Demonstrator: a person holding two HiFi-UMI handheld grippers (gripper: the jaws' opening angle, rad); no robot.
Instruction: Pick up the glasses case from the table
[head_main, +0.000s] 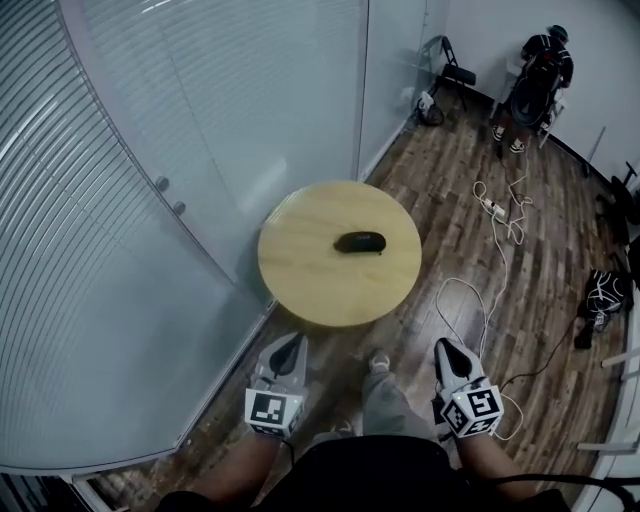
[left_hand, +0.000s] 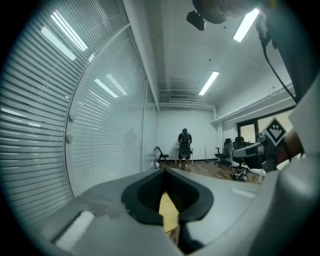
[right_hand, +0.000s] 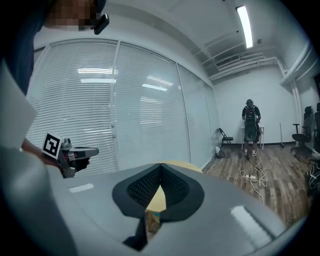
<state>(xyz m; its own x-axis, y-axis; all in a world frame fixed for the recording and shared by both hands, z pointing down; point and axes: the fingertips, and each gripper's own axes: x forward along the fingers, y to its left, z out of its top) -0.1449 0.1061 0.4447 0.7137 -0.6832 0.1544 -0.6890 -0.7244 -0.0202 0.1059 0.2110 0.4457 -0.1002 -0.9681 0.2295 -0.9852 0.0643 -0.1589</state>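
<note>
Case lies near the centre of the round table. Left gripper and right gripper are both pressed together, empty, short of the table.

Head view: high, steeply down; desk just ahead of left tool and right tool. Tool views: near-level along own jaws, sharing distant person.
</note>
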